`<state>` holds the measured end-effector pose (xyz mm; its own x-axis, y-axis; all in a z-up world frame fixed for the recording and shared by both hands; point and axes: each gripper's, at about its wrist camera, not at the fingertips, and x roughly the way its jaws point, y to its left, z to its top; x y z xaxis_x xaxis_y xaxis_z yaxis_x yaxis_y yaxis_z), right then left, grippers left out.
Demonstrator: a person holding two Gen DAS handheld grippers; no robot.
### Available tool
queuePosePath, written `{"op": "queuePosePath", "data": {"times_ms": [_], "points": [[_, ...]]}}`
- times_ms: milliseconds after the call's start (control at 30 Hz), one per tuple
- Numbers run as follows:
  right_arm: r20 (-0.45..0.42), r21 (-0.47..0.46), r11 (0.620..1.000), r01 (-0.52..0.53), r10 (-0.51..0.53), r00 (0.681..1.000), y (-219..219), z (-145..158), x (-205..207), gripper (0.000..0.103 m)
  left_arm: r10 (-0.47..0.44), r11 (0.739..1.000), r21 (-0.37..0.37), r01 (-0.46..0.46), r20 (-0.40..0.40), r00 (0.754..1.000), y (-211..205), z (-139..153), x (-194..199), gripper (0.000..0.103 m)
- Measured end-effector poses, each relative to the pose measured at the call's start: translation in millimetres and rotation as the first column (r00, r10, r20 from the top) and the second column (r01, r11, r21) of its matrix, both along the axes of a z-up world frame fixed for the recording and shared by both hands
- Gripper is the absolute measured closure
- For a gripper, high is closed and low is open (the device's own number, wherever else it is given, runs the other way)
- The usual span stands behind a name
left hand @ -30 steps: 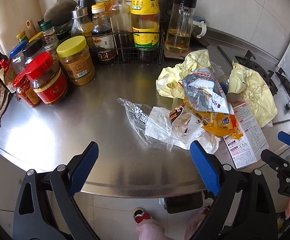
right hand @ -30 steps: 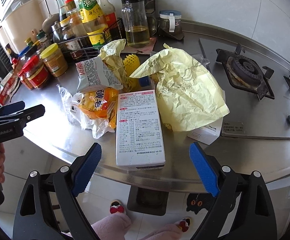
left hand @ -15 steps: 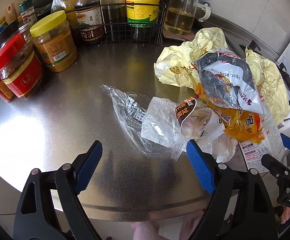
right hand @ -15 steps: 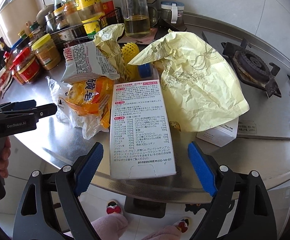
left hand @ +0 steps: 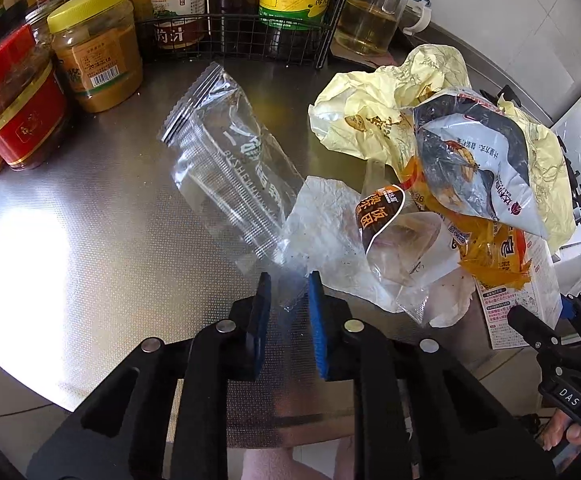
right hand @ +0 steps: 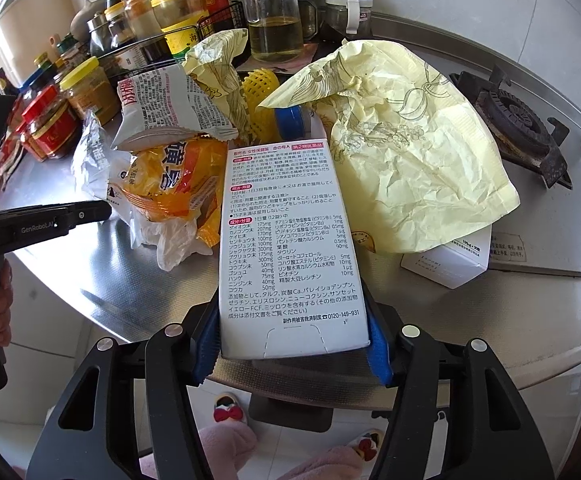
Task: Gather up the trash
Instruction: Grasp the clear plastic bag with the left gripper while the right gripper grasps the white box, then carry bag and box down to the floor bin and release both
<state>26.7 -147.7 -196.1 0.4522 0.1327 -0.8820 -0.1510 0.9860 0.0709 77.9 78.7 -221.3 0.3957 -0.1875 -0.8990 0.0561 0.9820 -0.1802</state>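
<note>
A pile of trash lies on the steel counter (left hand: 70, 240). My left gripper (left hand: 288, 304) has closed on the near corner of a clear plastic wrapper (left hand: 226, 168), whose far end lifts off the counter. My right gripper (right hand: 292, 344) is shut on the near end of a white medicine box (right hand: 286, 240) with Japanese print. Beside the box lie an orange snack bag (right hand: 170, 192), a silver printed bag (right hand: 162, 116), white plastic (left hand: 330, 232) and crumpled yellow paper (right hand: 410, 152). The right gripper also shows at the right edge of the left wrist view (left hand: 562, 340).
Jars with red (left hand: 14, 96) and yellow lids (left hand: 98, 48) stand at the left. A wire rack of sauce bottles (left hand: 250, 12) and an oil jug (right hand: 274, 12) stand at the back. A gas burner (right hand: 518, 120) is at the right. A small white box (right hand: 446, 260) lies under the yellow paper.
Both grippers moved forward and closed. The left one took hold of the clear wrapper, the right one took hold of the white box.
</note>
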Motion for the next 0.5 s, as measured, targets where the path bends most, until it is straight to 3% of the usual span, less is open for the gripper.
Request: {"op": "queuePosePath", "data": {"times_ms": [200,500], "points": [[0.004,-0.022,1.0,0.023,-0.023,1.0,1.6,1.9,-7.9,0.043,-0.026,0.999,-0.019,0.026,0.018,1.0,0.5,2.9,-4.1,0.1],[0.063,-0.004,0.995,0.104,-0.103,0.993,6.4,23.2,-34.3,0.043,-0.109,0.993,-0.043,0.113,0.079,0.991,1.3,19.9,-14.7,0.103]]}}
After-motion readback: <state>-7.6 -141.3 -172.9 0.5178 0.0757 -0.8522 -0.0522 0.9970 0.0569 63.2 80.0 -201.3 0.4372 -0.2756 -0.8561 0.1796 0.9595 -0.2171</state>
